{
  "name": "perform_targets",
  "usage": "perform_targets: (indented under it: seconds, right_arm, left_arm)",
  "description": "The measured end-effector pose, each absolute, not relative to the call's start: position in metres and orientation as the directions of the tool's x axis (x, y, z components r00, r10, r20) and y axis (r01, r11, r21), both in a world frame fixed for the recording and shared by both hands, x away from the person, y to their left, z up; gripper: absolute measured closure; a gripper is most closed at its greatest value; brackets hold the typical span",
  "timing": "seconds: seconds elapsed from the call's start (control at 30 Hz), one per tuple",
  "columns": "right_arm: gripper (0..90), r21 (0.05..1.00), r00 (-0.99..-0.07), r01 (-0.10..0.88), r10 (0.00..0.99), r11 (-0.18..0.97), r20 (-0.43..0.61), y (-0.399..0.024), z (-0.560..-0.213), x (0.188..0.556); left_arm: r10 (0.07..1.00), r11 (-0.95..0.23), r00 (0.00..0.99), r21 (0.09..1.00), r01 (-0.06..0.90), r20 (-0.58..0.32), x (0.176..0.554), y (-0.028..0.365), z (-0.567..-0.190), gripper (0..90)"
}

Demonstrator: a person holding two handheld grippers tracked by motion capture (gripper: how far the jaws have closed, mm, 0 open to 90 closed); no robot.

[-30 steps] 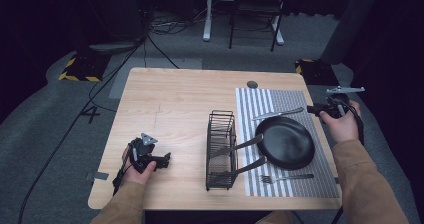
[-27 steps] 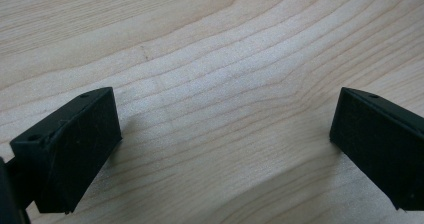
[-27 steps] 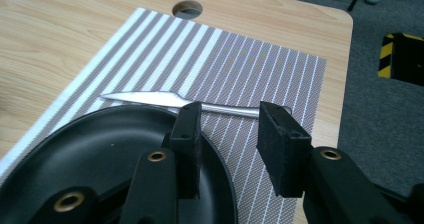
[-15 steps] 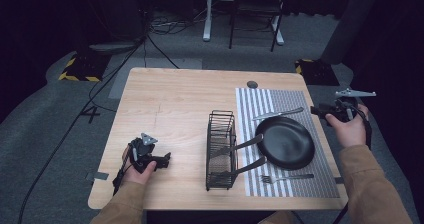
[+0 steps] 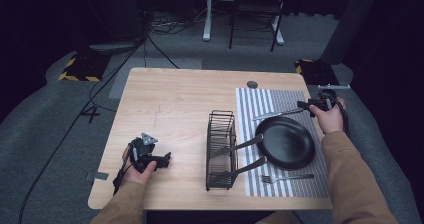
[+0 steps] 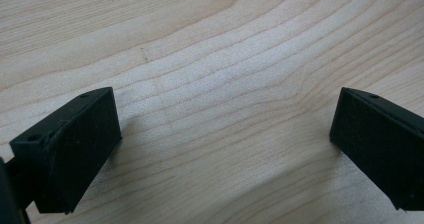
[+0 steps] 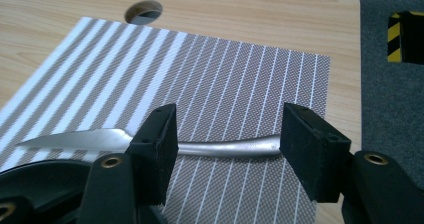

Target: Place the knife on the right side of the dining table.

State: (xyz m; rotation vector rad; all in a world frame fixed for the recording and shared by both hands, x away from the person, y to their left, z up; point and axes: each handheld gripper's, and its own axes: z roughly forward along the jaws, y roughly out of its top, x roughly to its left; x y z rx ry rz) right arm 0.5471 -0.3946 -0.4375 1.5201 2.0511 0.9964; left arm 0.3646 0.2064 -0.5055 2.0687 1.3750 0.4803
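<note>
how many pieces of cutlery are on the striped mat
2. A knife lies along the far side of the black plate, its handle between the open right claw. A fork lies on the near side of the plate. None seems hidden.

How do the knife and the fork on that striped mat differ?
The knife lies at the far side of the black plate, its handle framed by the open right gripper; the fork lies at the near side, away from both grippers. The knife sits slanted, the fork almost level across the placemat. Both are silver metal cutlery lying flat.
</note>
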Motion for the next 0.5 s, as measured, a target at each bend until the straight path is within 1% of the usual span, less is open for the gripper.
perform_targets:
  seconds: [0.17,0.27,0.5]
  right_arm:
    - [40.0,0.728,-0.302,0.671,0.948,0.137,0.100,-0.392,-0.454,0.562]
    - [38.5,0.730,-0.304,0.669,0.948,0.141,0.094,-0.391,-0.459,0.566]
    - [38.3,0.728,-0.298,0.672,0.950,0.138,0.096,-0.385,-0.473,0.574]
  left_arm:
    - [0.917,-0.282,0.397,0.657,0.699,-0.030,0.365,0.206,-0.505,0.1]
    - [0.918,-0.282,0.397,0.657,0.699,-0.029,0.365,0.206,-0.505,0.1]
    - [0.918,-0.282,0.397,0.657,0.699,-0.029,0.365,0.206,-0.505,0.2]
